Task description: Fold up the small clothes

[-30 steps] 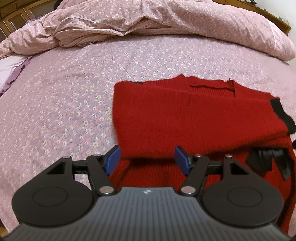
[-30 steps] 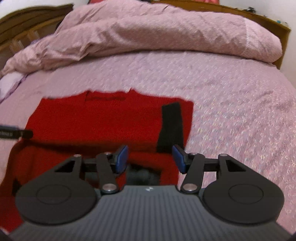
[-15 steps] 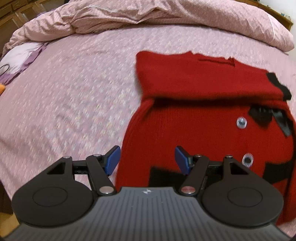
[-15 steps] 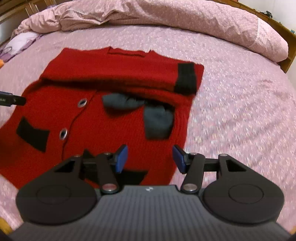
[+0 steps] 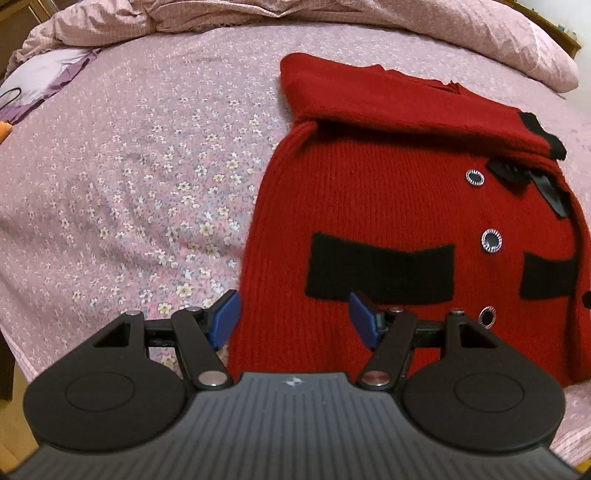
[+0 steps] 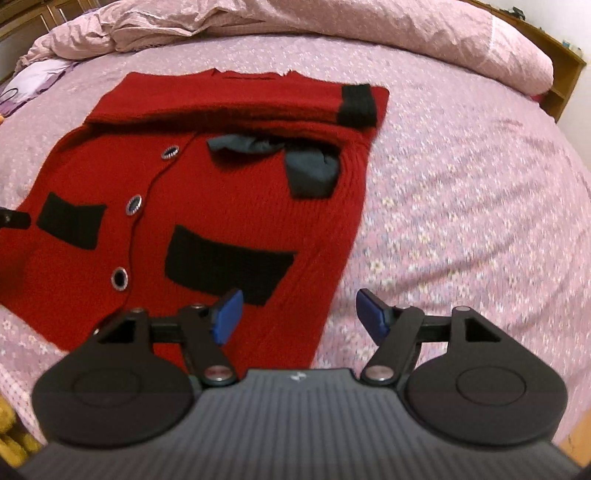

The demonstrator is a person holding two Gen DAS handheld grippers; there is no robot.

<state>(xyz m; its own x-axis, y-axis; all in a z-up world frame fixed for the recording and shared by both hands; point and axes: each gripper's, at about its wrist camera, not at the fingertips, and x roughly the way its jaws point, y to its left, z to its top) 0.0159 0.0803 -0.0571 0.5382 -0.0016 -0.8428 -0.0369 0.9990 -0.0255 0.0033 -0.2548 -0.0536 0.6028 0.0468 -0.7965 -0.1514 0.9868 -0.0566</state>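
Observation:
A small red knit cardigan (image 5: pixel 373 199) with black pocket patches, silver-rimmed buttons and a dark bow lies flat on the bed. Its sleeves are folded across the chest, one black cuff (image 6: pixel 356 103) at the right. My left gripper (image 5: pixel 293 317) is open and empty, above the cardigan's lower left edge. My right gripper (image 6: pixel 299 314) is open and empty, above the cardigan's (image 6: pixel 207 192) lower right edge. The tip of the left gripper (image 6: pixel 13 218) shows at the far left of the right wrist view.
The bed has a pink flowered sheet (image 5: pixel 147 177). A bunched pink duvet (image 6: pixel 332 22) lies along the far side. A white and purple cloth (image 5: pixel 44 79) lies at the far left. A wooden bed frame (image 6: pixel 565 77) is at the right.
Both grippers have drawn back from the folded sleeves toward the cardigan's bottom hem. More of the cardigan's body, pockets and buttons has come into view. Both stayed open.

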